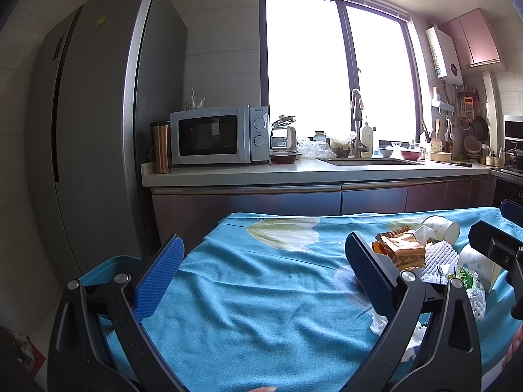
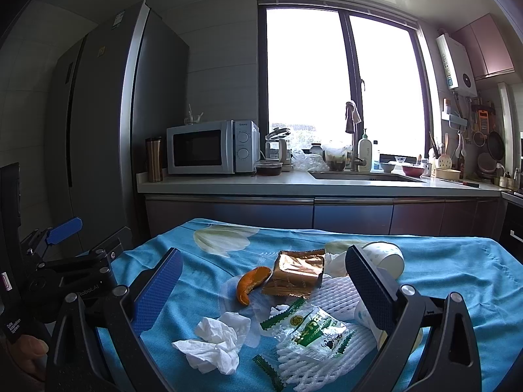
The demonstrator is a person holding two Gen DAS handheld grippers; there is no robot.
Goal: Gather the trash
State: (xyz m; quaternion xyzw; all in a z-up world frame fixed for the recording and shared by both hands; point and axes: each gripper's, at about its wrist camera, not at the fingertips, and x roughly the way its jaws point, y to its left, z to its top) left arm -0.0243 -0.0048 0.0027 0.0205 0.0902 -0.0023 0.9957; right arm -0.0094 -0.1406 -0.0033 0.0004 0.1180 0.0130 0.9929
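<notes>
Trash lies on the blue tablecloth point(image 2: 457, 271): a crumpled white tissue point(image 2: 215, 343), an orange peel point(image 2: 250, 282), a brown foil wrapper point(image 2: 295, 274), a green-and-clear plastic wrapper point(image 2: 310, 326), white foam netting point(image 2: 336, 294) and a tipped paper cup point(image 2: 389, 258). My right gripper point(image 2: 264, 287) is open above this pile, empty. My left gripper point(image 1: 264, 268) is open and empty over bare cloth, left of the wrapper point(image 1: 405, 251), the netting point(image 1: 438, 258) and the cup point(image 1: 441, 228). The left gripper also shows at the right wrist view's left edge point(image 2: 65, 232).
A teal bin rim point(image 1: 108, 268) shows at the table's left edge, behind my left fingers. Beyond the table stand a kitchen counter point(image 2: 294, 183) with a microwave point(image 2: 212, 147) and a sink point(image 2: 366, 176), and a tall grey fridge point(image 1: 98, 130).
</notes>
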